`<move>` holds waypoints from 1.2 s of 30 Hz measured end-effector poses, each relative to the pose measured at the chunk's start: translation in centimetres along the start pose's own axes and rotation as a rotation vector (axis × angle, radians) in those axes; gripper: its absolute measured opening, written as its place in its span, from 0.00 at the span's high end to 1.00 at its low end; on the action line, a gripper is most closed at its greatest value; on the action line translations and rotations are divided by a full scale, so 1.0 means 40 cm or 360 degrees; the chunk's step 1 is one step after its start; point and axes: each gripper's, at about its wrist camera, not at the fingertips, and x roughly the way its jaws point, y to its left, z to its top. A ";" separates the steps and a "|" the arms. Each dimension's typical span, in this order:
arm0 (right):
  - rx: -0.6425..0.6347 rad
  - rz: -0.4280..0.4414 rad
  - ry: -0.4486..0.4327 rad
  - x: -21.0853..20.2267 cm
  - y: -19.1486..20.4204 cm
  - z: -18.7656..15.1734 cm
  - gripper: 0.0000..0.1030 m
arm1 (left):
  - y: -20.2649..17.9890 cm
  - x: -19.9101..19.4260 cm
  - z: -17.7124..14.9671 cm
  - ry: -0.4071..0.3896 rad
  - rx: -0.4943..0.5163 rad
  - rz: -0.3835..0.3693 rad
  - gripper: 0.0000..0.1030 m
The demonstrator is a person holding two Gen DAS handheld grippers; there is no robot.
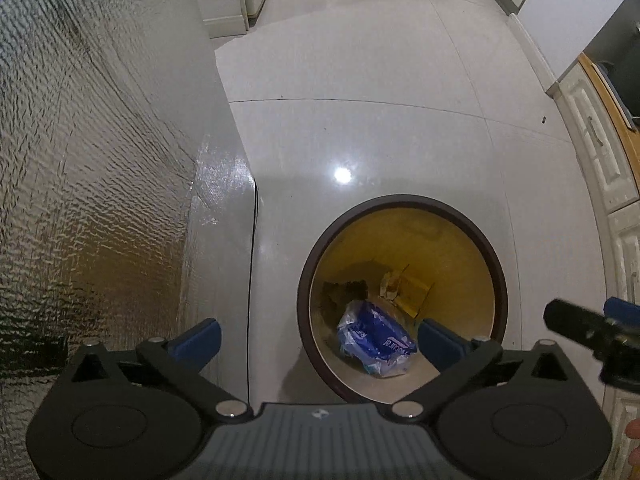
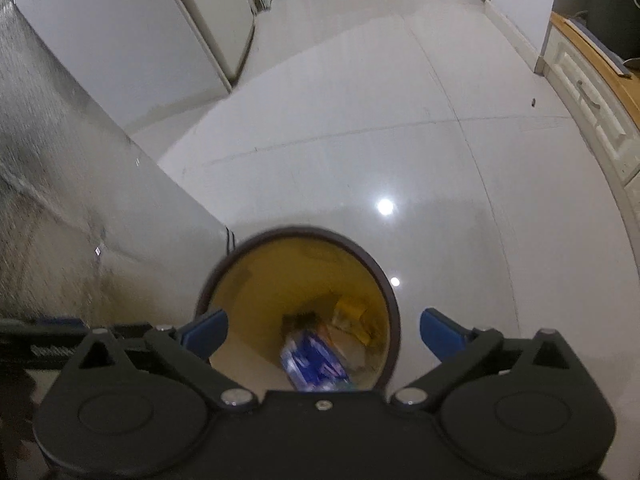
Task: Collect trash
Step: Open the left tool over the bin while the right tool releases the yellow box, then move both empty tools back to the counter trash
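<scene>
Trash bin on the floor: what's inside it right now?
Inside the bin: a blue-and-white plastic wrapper, yellowish cardboard pieces and dark scraps. Anything under the wrapper is hidden.

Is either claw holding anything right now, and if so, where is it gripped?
Nothing is held. The left claw and right claw are both open and empty above the bin; the blue wrapper lies loose inside it.
</scene>
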 end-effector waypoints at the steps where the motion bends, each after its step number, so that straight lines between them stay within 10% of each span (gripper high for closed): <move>1: -0.0014 -0.0015 0.0017 0.003 0.001 -0.003 0.00 | -0.001 -0.001 -0.001 0.0002 -0.0002 0.0002 0.00; 36: -0.0056 -0.0128 -0.0027 -0.149 -0.019 -0.057 0.00 | -0.010 -0.166 -0.073 -0.0128 0.0082 0.0027 0.00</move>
